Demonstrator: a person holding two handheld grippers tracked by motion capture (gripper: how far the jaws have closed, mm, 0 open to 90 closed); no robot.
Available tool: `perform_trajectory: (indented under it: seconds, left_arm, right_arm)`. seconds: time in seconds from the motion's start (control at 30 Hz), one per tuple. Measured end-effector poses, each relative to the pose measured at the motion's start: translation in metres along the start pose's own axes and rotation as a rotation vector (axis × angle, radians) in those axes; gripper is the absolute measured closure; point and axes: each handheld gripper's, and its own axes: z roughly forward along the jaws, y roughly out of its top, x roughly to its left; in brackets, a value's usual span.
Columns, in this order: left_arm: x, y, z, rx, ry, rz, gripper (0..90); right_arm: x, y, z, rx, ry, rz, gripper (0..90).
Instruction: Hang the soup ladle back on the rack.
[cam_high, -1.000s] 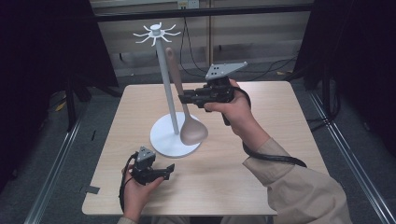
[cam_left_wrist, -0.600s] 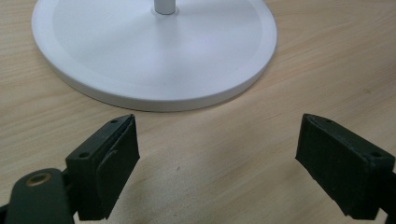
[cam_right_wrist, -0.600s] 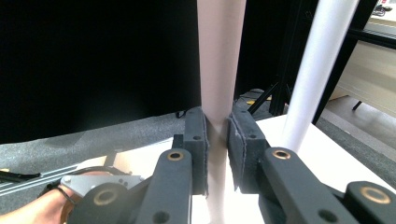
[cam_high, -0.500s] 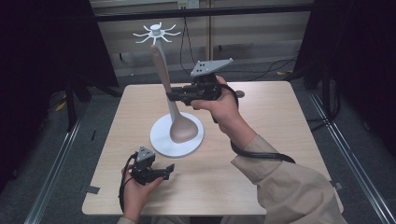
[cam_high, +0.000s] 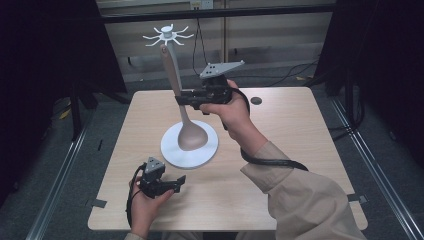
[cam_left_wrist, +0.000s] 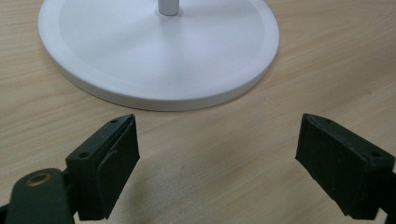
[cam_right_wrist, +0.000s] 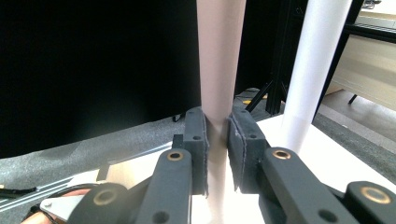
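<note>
While the ladle is being held upright beside the stand's pole, the hanging step is calling for a steady lift.

The right hand-held gripper (cam_high: 184, 98) is pinching the tan ladle (cam_high: 176, 95) on its handle, jaws pressed against both sides in the right gripper view, with the bowl hanging low over the white stand's round base (cam_high: 172, 155) and the handle top near the hooked crown (cam_high: 168, 36). The left hand-held gripper (cam_high: 172, 183) is sitting spread and empty on the counter (cam_high: 280, 145), just beside the base (cam_left_wrist: 116, 70). Judging from this, the handle's end probably needs raising to a hook, keeping the ladle vertical and clear of the white pole (cam_right_wrist: 313, 65) so the stand is not tipping.
</note>
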Motion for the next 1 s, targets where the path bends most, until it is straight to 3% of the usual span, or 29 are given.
perform_trajectory:
  seconds: [0.3,0.5,1.0]
  left_arm:
    - [0.0,0.0,0.0,-0.003,0.002,0.001,13.2]
    - [0.0,0.0,-0.001,-0.001,-0.001,0.002,13.2]
    - [0.001,0.0,-0.002,0.001,-0.003,0.005,13.3]
  right_arm:
    - [0.001,-0.003,0.005,-0.019,-0.046,0.014,78.7]
    - [0.006,-0.002,0.007,-0.04,-0.043,0.043,78.8]
    - [0.001,-0.01,0.011,-0.057,-0.088,0.063,78.0]
